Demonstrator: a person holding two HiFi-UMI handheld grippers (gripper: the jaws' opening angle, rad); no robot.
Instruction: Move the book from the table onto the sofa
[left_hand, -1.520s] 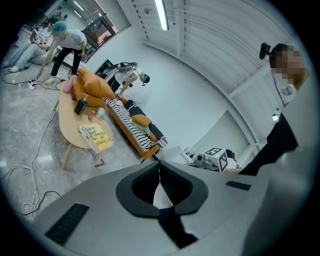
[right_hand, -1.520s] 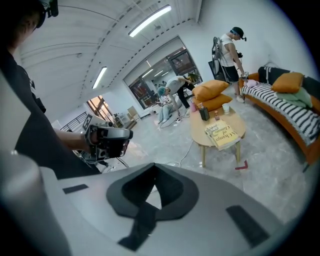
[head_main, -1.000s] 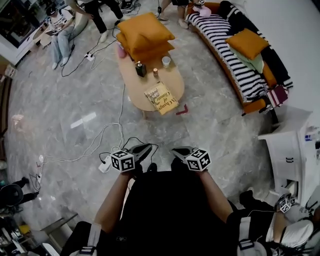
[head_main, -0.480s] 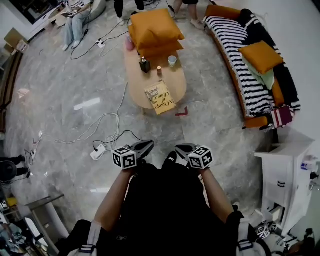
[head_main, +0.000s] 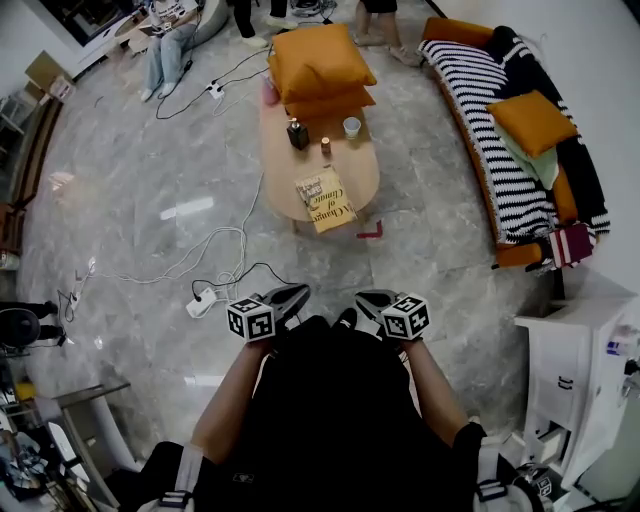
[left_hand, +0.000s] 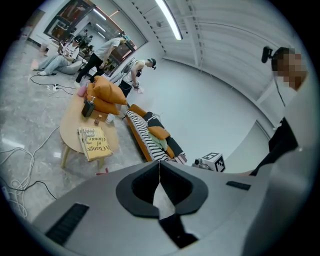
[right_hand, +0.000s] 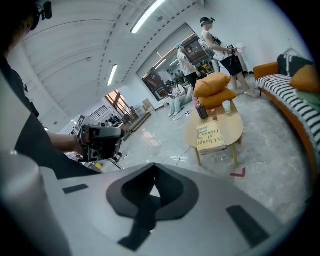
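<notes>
A yellow book (head_main: 325, 199) lies on the near end of an oval wooden table (head_main: 277, 172), with its corner over the edge. The sofa (head_main: 487, 110), under a black-and-white striped cover, stands to the right of the table. My left gripper (head_main: 298, 293) and right gripper (head_main: 362, 297) are side by side close to my body, well short of the table, and both are shut and empty. The left gripper view shows the book (left_hand: 94, 142), the sofa (left_hand: 150, 131) and the closed jaw tips (left_hand: 159, 162). In the right gripper view the book (right_hand: 210, 136) lies beyond the closed jaws (right_hand: 155, 166).
Two orange cushions (head_main: 318, 65), a dark bottle (head_main: 297, 133) and a cup (head_main: 351, 126) share the table. Cables and a power strip (head_main: 203, 302) lie on the marble floor at the left. A red tape mark (head_main: 371, 233) is near the table, and a white cabinet (head_main: 580, 360) stands at the right. People are at the far end.
Both grippers have travelled across the floor with the person, still shut and side by side. The view has swung, so the power strip and cabinet sit differently in the picture.
</notes>
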